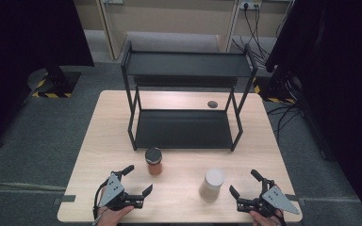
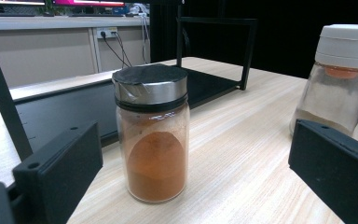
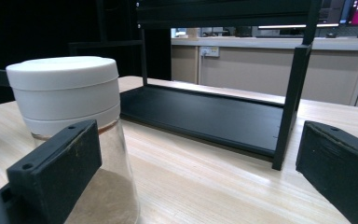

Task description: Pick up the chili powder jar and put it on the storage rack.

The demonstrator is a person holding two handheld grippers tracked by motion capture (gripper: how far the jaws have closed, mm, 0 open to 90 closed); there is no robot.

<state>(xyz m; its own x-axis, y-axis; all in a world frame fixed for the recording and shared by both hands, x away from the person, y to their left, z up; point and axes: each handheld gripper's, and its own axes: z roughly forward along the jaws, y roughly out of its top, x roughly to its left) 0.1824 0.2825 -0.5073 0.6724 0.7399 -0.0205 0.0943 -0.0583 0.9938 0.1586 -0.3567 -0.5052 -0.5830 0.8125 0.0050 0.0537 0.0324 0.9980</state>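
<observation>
- Where the grey carpeted floor (image 1: 37, 136) meets the room's far wall, pale panels carry sockets with dark cables, and black curtains hang at both sides.
- Light wood-grain table (image 1: 184, 207), rectangular with rounded corners, smooth and matt, stands in the middle of the floor.
- Black metal shelf rack (image 1: 184, 127) of two flat tiers on thin square legs sits on the far half of the table.
- Clear glass spice jar (image 1: 153, 161), cylindrical with a shiny metal collar and dark top, holds orange-brown powder; it stands upright just near of the rack, left of centre.
- White-capped jar (image 1: 211, 184), clear glass with a wide ribbed plastic lid and pale beige powder, stands upright to the right and nearer.
- Left hand-held gripper (image 1: 138, 180), black and blocky, is released, jaws spread and apart from the spice jar ahead.
- Right hand-held gripper (image 1: 245, 183) is likewise released, jaws wide; the white-capped jar stands just beside its left jaw, and I cannot tell if they touch.
</observation>
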